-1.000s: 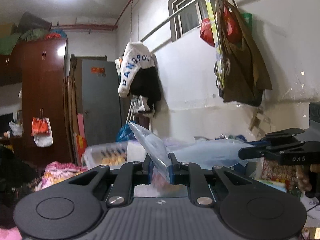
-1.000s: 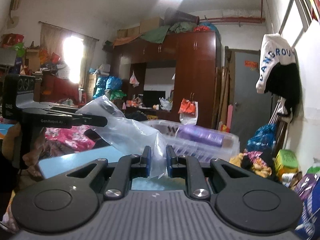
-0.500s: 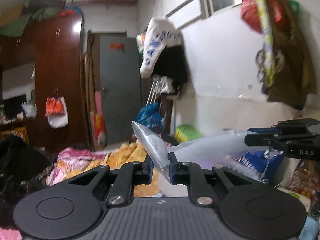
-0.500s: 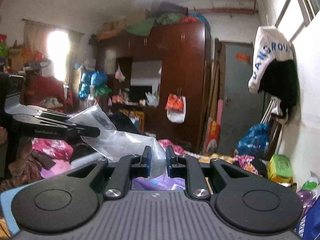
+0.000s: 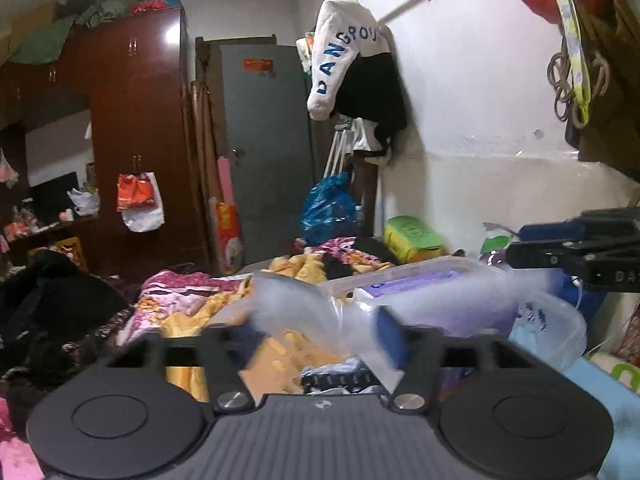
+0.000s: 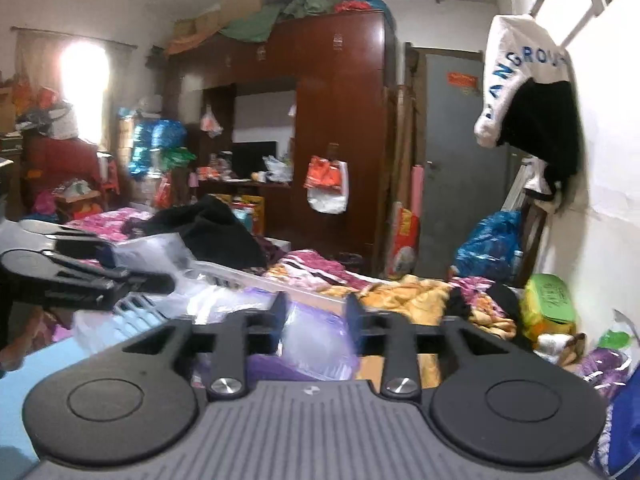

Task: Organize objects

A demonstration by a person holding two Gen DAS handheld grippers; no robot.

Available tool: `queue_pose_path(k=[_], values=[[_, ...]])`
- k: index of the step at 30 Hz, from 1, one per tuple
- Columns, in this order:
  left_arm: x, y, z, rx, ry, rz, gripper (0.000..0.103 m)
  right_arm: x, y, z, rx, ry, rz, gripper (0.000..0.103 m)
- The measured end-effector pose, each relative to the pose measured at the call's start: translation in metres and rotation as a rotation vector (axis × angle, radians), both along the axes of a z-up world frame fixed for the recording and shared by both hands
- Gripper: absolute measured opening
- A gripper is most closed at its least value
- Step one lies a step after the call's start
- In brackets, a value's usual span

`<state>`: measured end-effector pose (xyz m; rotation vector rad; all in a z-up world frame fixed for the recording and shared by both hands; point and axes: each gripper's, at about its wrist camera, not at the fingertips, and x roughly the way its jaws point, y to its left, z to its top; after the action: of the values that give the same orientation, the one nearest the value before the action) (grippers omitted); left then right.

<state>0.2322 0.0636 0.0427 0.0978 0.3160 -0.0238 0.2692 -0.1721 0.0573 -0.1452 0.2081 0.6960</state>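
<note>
A clear plastic bag lies slumped over the bed, with a clear box and a purple packet inside it. My left gripper has its jaws opening. The bag's blurred upper edge sits loose between the fingers, and neither pad presses on it. At the right edge of this view is my right gripper. In the right wrist view the right gripper is also opening. The bag with its purple contents shows between the parted fingers. My left gripper is at the left, by the bag's other end.
A bed with floral blankets fills the foreground. A black garment lies on it. A green box and a blue bag stand by the white wall. Beyond are a brown wardrobe and a grey door.
Both grippers were shut on the bag's edges and have now opened. The bag has sagged down onto the bed. Both views have swung and moved across the room.
</note>
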Motion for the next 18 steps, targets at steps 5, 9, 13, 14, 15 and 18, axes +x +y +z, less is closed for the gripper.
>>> queue_pose_path(k=[5,9,13,14,15,18], values=[[-0.022,0.003,0.011,0.029,-0.070,0.057,0.086,-0.009,-0.008,0.009,0.026,-0.007,-0.032,0.091],[-0.041,0.008,0.028,0.009,-0.121,0.077,0.092,-0.018,-0.018,0.022,0.090,0.013,-0.027,0.103],[-0.055,0.002,0.033,0.028,-0.153,0.069,0.092,-0.025,-0.020,0.026,0.073,0.007,-0.052,0.103],[-0.058,0.000,0.033,0.027,-0.158,0.060,0.092,-0.026,-0.020,0.027,0.072,0.011,-0.058,0.103],[-0.062,0.000,0.032,0.022,-0.162,0.045,0.094,-0.026,-0.021,0.027,0.069,0.025,-0.059,0.103],[-0.065,-0.005,0.028,0.009,-0.123,0.003,0.103,-0.032,-0.022,0.024,0.046,0.081,-0.098,0.103]])
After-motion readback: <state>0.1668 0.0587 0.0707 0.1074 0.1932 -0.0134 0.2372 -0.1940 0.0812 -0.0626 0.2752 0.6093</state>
